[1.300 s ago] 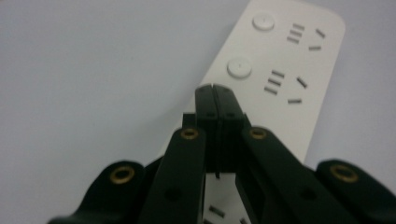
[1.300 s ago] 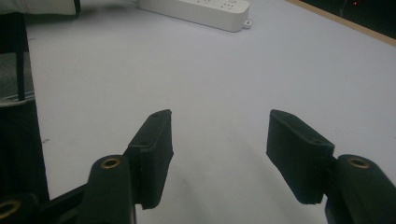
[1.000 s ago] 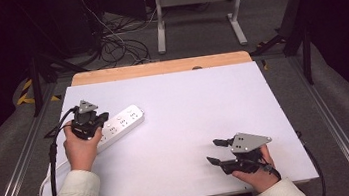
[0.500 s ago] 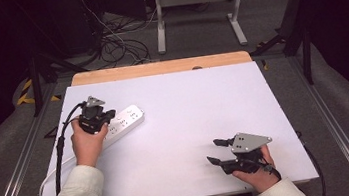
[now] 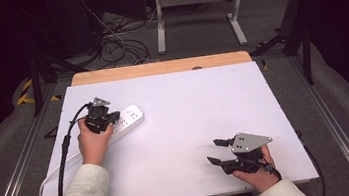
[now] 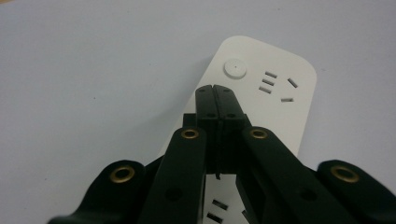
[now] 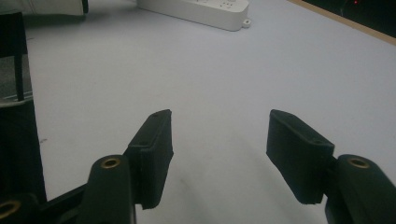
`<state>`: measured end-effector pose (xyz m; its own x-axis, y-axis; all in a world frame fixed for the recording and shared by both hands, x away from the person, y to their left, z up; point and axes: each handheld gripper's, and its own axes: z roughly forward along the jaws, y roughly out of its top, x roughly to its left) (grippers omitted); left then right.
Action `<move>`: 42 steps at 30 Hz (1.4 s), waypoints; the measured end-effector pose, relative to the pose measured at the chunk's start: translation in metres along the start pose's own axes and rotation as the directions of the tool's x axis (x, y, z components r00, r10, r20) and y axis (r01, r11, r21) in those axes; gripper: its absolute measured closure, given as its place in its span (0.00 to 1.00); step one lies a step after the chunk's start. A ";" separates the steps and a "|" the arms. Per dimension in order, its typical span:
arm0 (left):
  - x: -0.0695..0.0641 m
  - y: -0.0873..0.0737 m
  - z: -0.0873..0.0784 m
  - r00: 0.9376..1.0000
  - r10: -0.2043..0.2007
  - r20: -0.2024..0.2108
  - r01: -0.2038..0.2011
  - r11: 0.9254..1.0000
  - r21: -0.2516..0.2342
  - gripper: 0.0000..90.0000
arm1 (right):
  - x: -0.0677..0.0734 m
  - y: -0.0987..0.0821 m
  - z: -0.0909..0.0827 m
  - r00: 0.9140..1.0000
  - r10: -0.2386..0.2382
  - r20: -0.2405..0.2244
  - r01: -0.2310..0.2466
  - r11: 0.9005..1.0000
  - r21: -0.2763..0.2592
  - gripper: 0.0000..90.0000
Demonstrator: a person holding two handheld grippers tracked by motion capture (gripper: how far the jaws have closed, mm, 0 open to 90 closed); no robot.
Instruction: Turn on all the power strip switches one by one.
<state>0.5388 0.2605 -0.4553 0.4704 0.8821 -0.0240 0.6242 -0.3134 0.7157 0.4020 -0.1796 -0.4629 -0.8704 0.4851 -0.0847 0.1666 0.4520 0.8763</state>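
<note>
A white power strip (image 5: 130, 118) lies flat on the left part of the white table (image 5: 188, 101). My left gripper (image 5: 107, 118) hovers right over its near end, jaws pressed together with nothing between them. In the left gripper view the joined tips (image 6: 215, 91) sit just short of the strip's round button (image 6: 236, 68), above the white casing (image 6: 280, 112). Whether the tips touch the casing I cannot tell. My right gripper (image 5: 213, 151) rests low near the table's front right, jaws wide apart and empty (image 7: 217, 128). From the right gripper view the strip (image 7: 201, 11) lies far off.
The strip's white cord (image 5: 45, 180) trails off the table's left front. A wooden edge (image 5: 159, 68) borders the table's far side. Beyond it are tangled cables (image 5: 115, 45) on the floor and a metal stand (image 5: 198, 19). Rails run along both sides.
My left hand has shifted right and a little lower, bringing its shut jaws over the power strip. The right hand has stayed put.
</note>
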 end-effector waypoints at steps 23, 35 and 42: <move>-0.001 -0.005 0.004 0.999 0.027 -0.020 -0.027 0.999 -0.025 1.00 | 0.000 0.000 0.000 1.000 0.002 -0.003 -0.002 1.000 0.002 0.46; -0.001 -0.010 0.005 0.999 0.032 -0.018 -0.033 0.998 -0.053 1.00 | 0.000 -0.001 0.000 1.000 0.001 -0.004 -0.001 1.000 0.002 0.46; -0.002 -0.010 0.005 0.999 0.038 -0.026 -0.040 0.998 -0.056 1.00 | 0.001 -0.001 0.000 1.000 -0.001 -0.004 0.001 1.000 0.003 0.46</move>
<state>0.5343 0.2601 -0.4662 0.4780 0.8781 0.0213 0.5687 -0.3279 0.7543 0.4014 -0.1794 -0.4636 -0.8725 0.4813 -0.0839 0.1667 0.4548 0.8749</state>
